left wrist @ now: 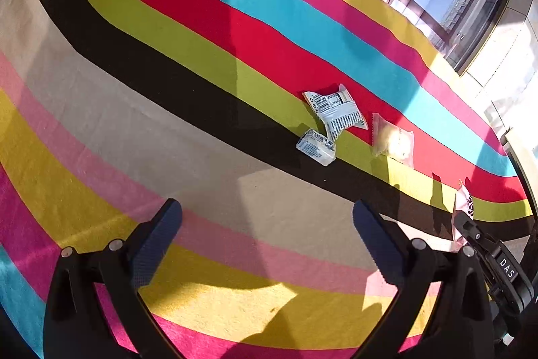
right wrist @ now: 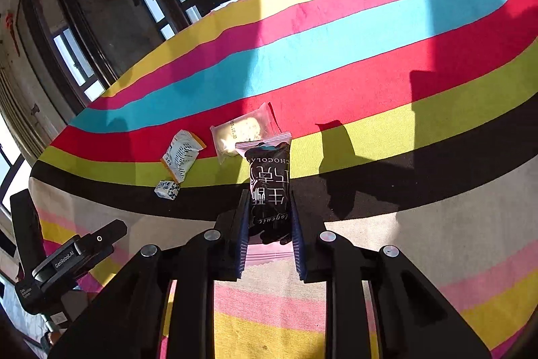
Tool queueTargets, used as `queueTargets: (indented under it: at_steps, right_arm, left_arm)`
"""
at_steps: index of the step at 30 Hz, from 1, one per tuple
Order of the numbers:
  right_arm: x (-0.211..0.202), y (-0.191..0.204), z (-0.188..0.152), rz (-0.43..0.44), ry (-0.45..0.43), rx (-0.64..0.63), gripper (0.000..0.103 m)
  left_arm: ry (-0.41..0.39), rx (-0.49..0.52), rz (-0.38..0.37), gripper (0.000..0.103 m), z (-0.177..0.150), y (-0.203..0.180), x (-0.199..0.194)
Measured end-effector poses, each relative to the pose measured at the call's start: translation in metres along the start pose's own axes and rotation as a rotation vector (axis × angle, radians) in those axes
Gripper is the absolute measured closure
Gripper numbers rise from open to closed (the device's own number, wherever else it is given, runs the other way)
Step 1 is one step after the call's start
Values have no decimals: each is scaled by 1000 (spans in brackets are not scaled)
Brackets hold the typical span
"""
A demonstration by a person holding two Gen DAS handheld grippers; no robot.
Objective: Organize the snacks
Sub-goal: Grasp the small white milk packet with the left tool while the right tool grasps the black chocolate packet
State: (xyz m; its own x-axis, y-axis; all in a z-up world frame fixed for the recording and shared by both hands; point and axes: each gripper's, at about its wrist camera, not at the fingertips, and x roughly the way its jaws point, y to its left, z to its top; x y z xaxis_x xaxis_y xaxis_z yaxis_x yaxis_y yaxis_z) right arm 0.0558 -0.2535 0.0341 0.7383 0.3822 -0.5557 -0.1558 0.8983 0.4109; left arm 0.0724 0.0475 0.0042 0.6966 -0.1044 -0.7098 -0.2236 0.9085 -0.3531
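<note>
My right gripper (right wrist: 269, 207) is shut on a black chocolate snack packet (right wrist: 270, 187) with pink ends, held above the striped cloth. Ahead of it lie a clear packet with a pale biscuit (right wrist: 240, 133), a white and orange packet (right wrist: 183, 155) and a small white and blue cube packet (right wrist: 167, 189). My left gripper (left wrist: 267, 211) is open and empty over the beige stripe. In its view lie the white printed packet (left wrist: 336, 111), the small cube packet (left wrist: 316, 147) and the clear biscuit packet (left wrist: 393, 140). The held packet's pink end (left wrist: 463, 207) shows at the right.
A striped cloth (right wrist: 370, 42) in several colours covers the table. Windows and dark frames (right wrist: 111, 5) stand beyond its far edge. The left gripper's body (right wrist: 67, 261) shows at the lower left of the right wrist view; the right gripper's body (left wrist: 497, 261) shows at the right of the left wrist view.
</note>
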Motion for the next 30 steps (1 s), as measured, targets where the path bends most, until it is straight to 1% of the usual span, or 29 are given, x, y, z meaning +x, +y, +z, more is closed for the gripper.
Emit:
queueTargets:
  at_steps: [2,5,7,8,9,11,13,14,16,19,23,27,28,30]
  right_arm:
    - [-8,-6,8,-4,-30,9,81]
    - [-1,-12,20,-22,-48,30,81]
    - [-2,-19,22,-44,-39,49,80]
    - [9,-22,28,-43,-24,62,80]
    - [10,-23,25,-39,-13,68,80]
    - [18,-23,21,-54,3,60,80]
    - [18,-21,20,-61,2,52,80]
    - [18,-21,20,-58,-1,54,80]
    - [17,-24,21,-49,-1,75,80]
    - [21,-31,21,-40,16,117,80]
    - [22,-33,20,-40,21,127,80]
    - [23,-28,19,-53,24,106,80]
    - [23,-27,19,-56,23,100,80]
    - [24,-25,19,-61,22,88,80]
  left_arm:
    - [9,18,16,2,0,-3,2]
    - [21,36,33,2,0,-5,3]
    - [35,57,66,2,1,-10,6]
    - [50,78,91,2,1,-15,9]
    - [70,110,104,2,3,-21,13]
    - [122,185,94,2,7,-37,25]
    - [150,239,58,2,16,-50,33]
    - [143,272,56,2,22,-57,36]
    - [101,335,86,2,34,-66,40]
    - [102,403,121,2,45,-73,54]
    - [103,453,94,2,50,-75,62]
    - [117,471,90,15,46,-72,67]
    - [116,481,96,16,43,-71,69]
    - [119,528,121,25,36,-72,74]
